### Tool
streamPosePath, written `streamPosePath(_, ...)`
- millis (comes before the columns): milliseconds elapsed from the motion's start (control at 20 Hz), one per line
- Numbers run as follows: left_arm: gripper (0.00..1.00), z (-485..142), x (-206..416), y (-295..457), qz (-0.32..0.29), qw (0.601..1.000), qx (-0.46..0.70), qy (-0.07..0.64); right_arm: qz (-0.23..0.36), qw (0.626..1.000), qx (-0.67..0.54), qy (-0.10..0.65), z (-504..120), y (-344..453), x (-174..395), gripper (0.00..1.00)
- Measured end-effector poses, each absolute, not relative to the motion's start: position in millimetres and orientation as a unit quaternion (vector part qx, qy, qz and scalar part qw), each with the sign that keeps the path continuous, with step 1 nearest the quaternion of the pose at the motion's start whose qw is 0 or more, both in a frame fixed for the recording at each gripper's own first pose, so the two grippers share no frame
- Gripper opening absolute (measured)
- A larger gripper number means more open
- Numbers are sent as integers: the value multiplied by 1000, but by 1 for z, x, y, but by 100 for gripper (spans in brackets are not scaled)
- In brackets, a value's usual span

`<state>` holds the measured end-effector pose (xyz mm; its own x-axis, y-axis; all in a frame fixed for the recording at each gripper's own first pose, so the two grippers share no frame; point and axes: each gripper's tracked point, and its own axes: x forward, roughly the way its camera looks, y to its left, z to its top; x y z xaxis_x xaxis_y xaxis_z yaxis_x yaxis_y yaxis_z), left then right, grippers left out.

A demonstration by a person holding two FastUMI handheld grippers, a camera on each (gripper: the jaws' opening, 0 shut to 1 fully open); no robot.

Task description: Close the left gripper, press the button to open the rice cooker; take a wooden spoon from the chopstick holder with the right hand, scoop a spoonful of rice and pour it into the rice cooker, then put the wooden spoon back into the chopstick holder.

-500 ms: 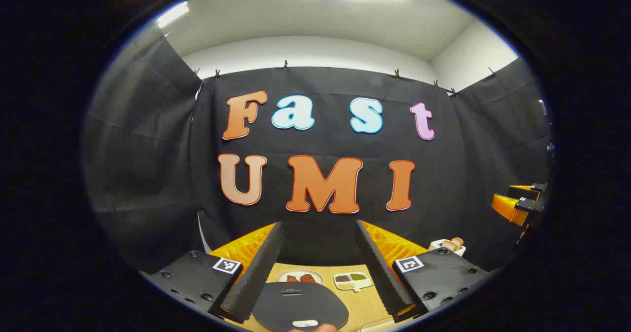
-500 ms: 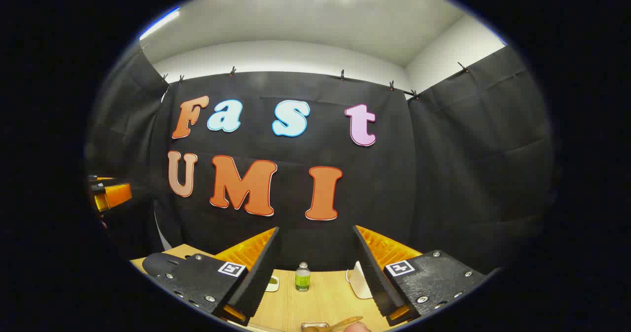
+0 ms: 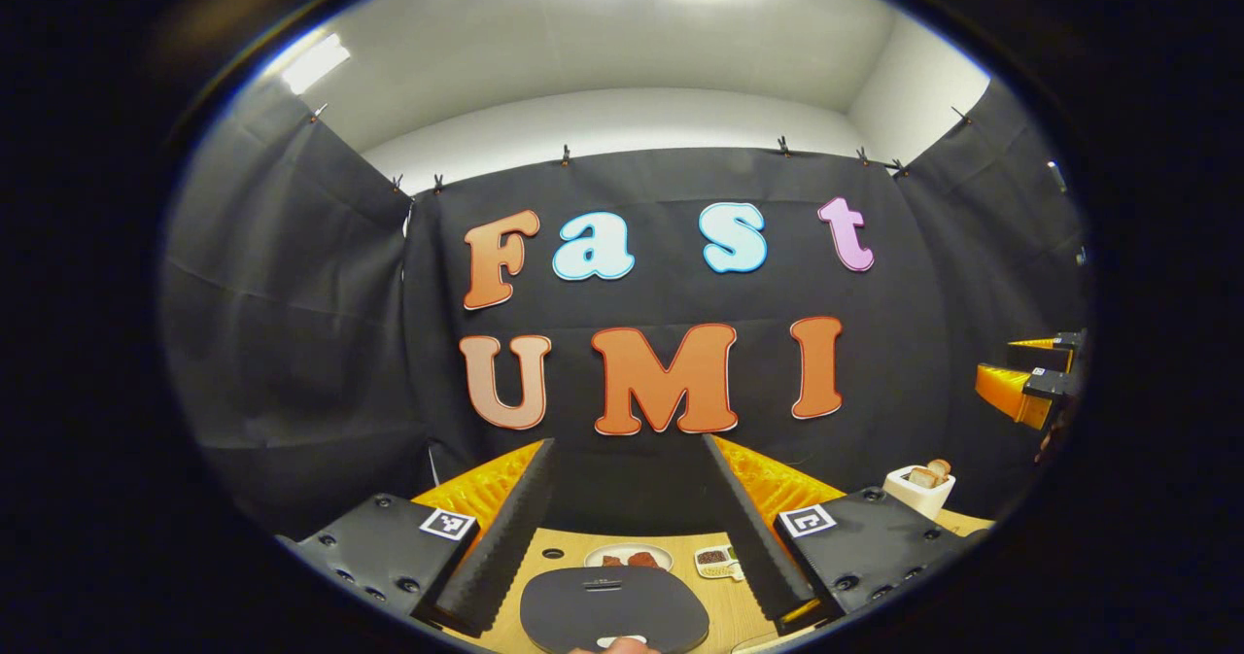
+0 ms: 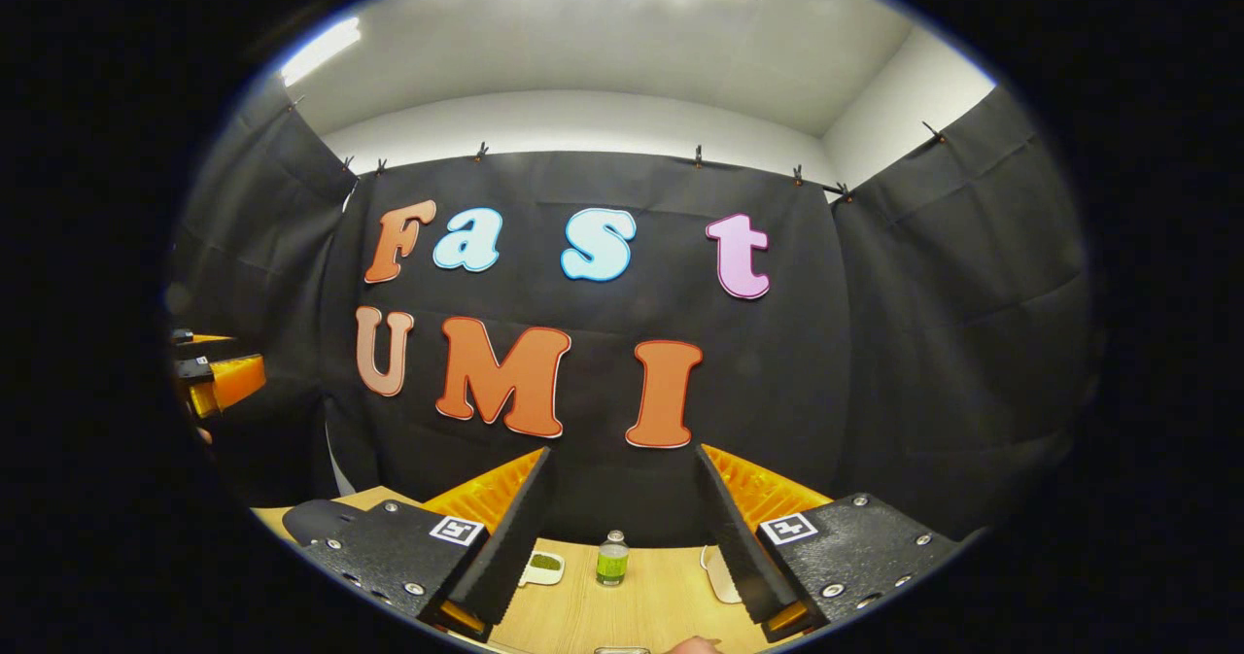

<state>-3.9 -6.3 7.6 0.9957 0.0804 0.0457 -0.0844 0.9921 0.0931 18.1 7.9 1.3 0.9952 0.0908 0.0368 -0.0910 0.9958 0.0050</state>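
The rice cooker's black lid [image 3: 612,610] lies shut just below and between my left gripper's [image 3: 628,445] open fingers, its white button [image 3: 622,641] at the very bottom edge. Nothing is held between those fingers. My right gripper [image 4: 622,452] is also open and holds nothing, raised above the wooden table [image 4: 651,596]. A sliver of a metal rim [image 4: 622,650] shows at the bottom of the right gripper view; I cannot tell what it belongs to. The cooker [image 4: 316,520] appears again at the left of that view. Each gripper sees the other far off: the right gripper [image 3: 1025,392], the left gripper [image 4: 214,377].
Beyond the cooker sit a plate with reddish food [image 3: 630,557] and a divided dish of beans [image 3: 717,561]. A white box with brown pieces sticking out [image 3: 918,487] stands at the right. A green bottle [image 4: 612,559], a small dish [image 4: 544,565] and a white object [image 4: 719,571] stand near the back wall.
Both views have tipped slightly upward, so the table objects sit lower. The wooden spoon seen at the bottom of the right gripper view has slipped out of frame.
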Motion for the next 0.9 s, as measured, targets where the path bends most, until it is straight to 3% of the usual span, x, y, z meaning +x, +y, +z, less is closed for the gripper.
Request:
streamPosePath(500,100,0,16,4,70,997,34,10,40,999,8,-15,-7,-7,32,88)
streamPosePath(900,88,-16,37,-14,40,998,39,38,31,999,14,-23,-8,-14,40,88)
